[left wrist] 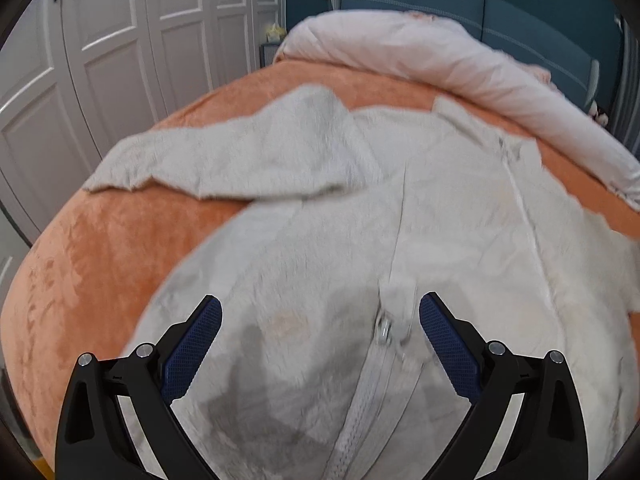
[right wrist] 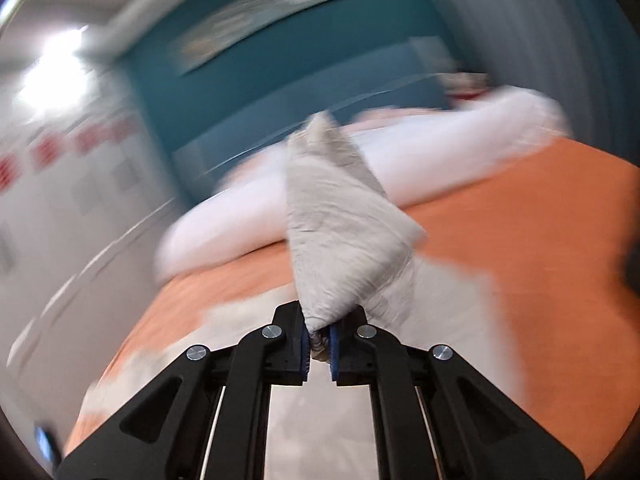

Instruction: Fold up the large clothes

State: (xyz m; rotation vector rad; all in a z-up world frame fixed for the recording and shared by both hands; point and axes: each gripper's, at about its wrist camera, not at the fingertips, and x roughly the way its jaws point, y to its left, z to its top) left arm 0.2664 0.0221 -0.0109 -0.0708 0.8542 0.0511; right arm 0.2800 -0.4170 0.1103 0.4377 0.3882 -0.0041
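My right claw (right wrist: 320,346) is clamped on a bunched fold of the one grey zip-up garment (left wrist: 360,220), lifting it off the orange bed (left wrist: 100,248); my left claw (left wrist: 320,332) hangs spread wide above the garment's zipper (left wrist: 384,326), gripping nothing. Step: first fold; next, pin the garment near the zipper

Fuzzy matt fleece jacket (left wrist: 360,208)
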